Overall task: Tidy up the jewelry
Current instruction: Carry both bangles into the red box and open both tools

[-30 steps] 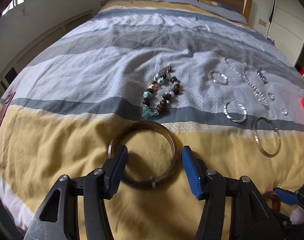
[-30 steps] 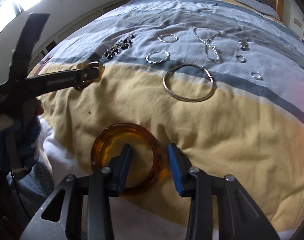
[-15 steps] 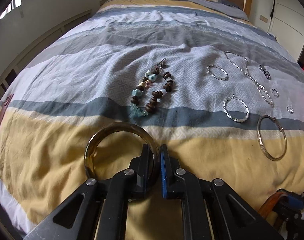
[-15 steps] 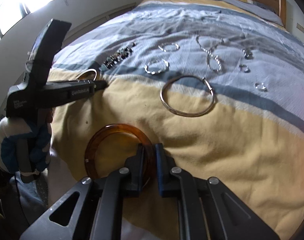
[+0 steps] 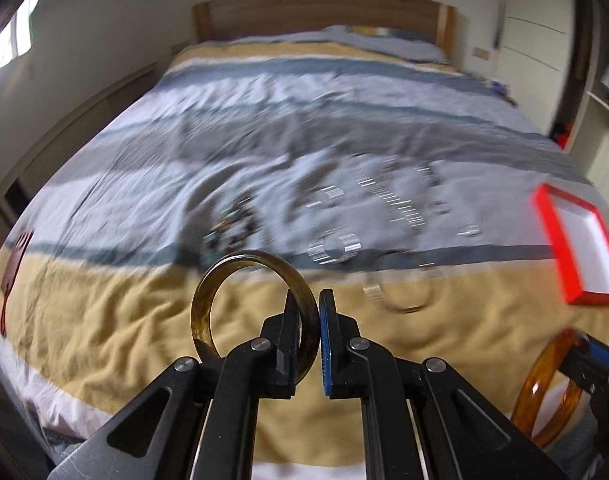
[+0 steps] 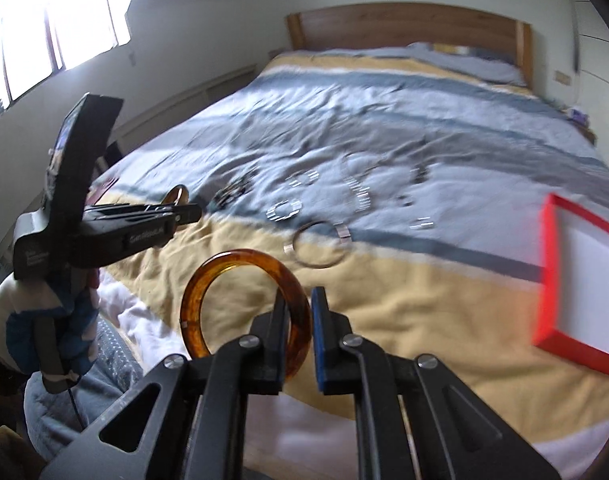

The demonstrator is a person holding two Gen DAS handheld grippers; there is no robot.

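Note:
My left gripper (image 5: pixel 309 334) is shut on a dark olive-brown bangle (image 5: pixel 212 284) and holds it upright above the yellow band of the bedspread. My right gripper (image 6: pixel 300 332) is shut on an amber orange bangle (image 6: pixel 240 260), also lifted off the bed. The amber bangle also shows in the left wrist view (image 5: pixel 544 384) at the lower right, and the left gripper shows in the right wrist view (image 6: pixel 184 213) at the left. Several silver bangles (image 6: pixel 318 250), a chain and a beaded bracelet (image 5: pixel 232 224) lie blurred on the grey-blue stripes. A red box with a white inside (image 6: pixel 548 280) lies open on the right.
The striped bedspread (image 5: pixel 104 304) covers a bed with a wooden headboard (image 5: pixel 320 8). White cupboards (image 5: pixel 536 32) stand to the right. A window (image 6: pixel 44 36) and a low ledge run along the left wall. A dark red item (image 5: pixel 14 264) lies at the bed's left edge.
Both grippers have risen from the bed with their bangles, which now hang upright in the jaws. The view has tilted up and swung right, bringing the red box into sight.

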